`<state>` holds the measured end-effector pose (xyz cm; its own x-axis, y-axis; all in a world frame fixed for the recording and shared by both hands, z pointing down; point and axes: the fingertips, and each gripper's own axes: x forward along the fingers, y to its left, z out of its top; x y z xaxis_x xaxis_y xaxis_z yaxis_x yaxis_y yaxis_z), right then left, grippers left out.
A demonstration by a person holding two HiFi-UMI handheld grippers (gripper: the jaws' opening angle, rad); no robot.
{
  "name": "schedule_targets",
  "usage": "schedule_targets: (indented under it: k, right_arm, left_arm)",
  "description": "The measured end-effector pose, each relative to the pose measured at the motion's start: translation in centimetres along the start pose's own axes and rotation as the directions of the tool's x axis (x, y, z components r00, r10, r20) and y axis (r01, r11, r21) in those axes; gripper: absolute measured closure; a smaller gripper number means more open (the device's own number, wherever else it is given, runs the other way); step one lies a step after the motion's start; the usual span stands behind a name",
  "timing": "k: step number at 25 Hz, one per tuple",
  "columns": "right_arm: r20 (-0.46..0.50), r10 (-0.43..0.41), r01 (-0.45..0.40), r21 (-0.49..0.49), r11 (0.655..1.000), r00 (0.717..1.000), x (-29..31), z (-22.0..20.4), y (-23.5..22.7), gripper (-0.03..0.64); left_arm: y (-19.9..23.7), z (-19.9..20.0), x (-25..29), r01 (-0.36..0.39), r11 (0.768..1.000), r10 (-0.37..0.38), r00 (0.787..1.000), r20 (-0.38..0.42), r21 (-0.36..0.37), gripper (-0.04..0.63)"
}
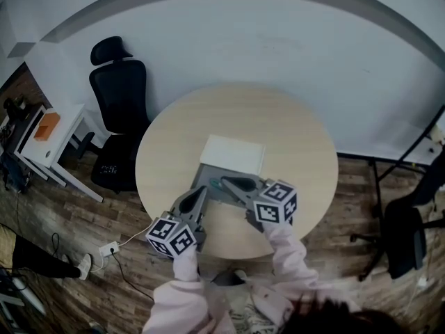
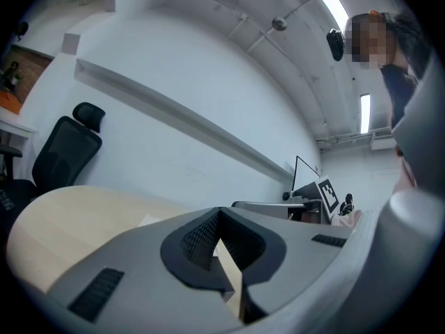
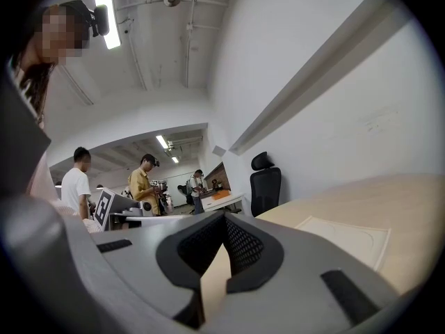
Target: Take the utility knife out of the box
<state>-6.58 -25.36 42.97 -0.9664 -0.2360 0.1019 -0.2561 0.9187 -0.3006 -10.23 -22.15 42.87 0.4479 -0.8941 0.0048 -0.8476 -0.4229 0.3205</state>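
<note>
Shut, empty left gripper [image 1: 197, 195] and right gripper [image 1: 228, 183] flank the boxed utility knife [image 1: 216, 184].

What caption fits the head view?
Left tool and right tool, both shut, at the box on a round table.

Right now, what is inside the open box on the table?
Grey lining and a small greenish thing show inside the box. The left tongs and right tongs cover the rest; I see no clear knife.
</note>
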Motion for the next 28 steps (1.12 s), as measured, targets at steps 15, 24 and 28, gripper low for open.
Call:
schedule_targets:
  k: [15,24,28]
  right_arm:
    - [-0.041,-0.017,0.018,0.038,0.999,0.999,2.3,-1.0,-3.3,0.626]
    - [-0.094,-0.055,0.060,0.054,0.997,0.994,4.7,-2.2,-5.5,0.626]
    - [-0.123,-0.059,0.068,0.064,0.996,0.991,5.5,-2.9,-6.0,0.627]
  left_arm:
    - [3.0,-0.9,2.6,0.005,1.000,-0.006,0.999,-0.048,-0.021,0.595]
    - [5.8,-1.8,3.3,0.013,0.999,-0.017,0.995,-0.095,-0.049,0.597]
    - [6.9,-2.4,3.5,0.016,0.998,-0.024,0.993,-0.113,-0.068,0.597]
